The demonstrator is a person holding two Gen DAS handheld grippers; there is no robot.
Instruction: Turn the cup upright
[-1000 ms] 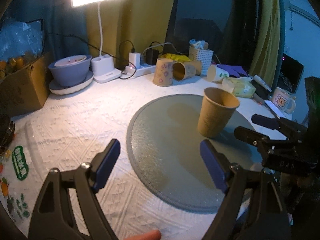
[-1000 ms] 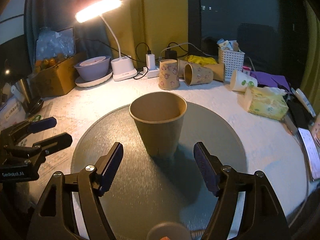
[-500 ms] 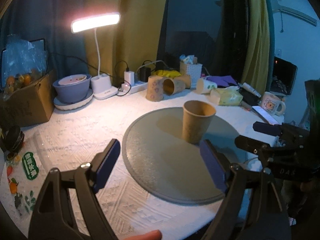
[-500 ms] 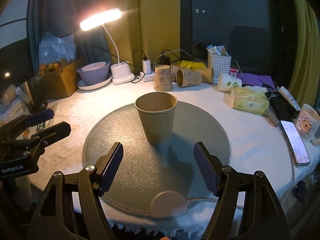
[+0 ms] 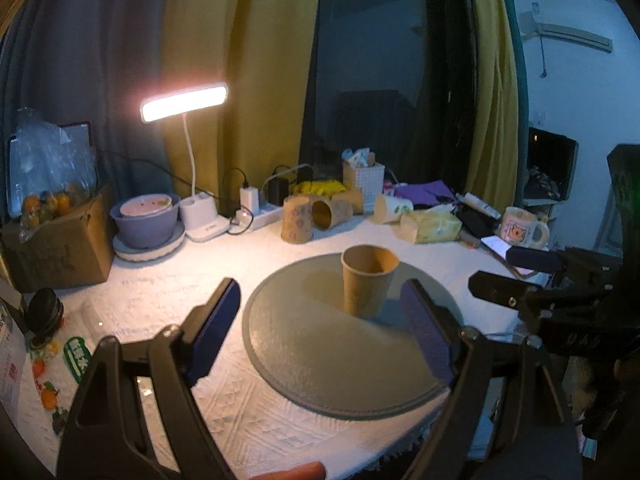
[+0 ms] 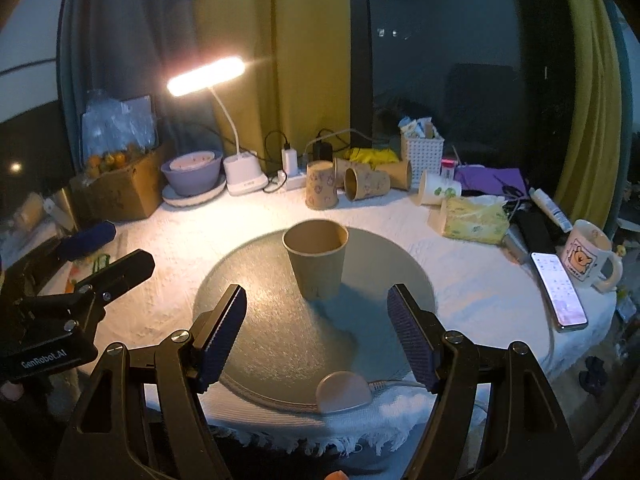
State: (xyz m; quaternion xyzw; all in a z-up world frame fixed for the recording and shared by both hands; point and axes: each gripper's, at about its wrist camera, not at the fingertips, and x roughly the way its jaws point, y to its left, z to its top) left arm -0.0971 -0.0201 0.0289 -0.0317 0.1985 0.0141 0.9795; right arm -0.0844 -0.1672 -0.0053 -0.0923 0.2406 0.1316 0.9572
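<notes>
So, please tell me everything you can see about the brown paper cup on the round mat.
The brown paper cup is plain kraft-coloured, with a rolled rim and tapered sides. It stands upright, mouth up, and looks empty inside. Its base rests on the round grey mat, toward the far side. Nothing else touches it; both open grippers are short of it.

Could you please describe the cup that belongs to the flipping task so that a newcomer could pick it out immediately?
Find the round grey mat in the middle of the white tablecloth. The plain brown paper cup stands alone on it, upright, mouth open upward. The other paper cups cluster near the window, off the mat, some lying on their sides or printed with patterns.
</notes>
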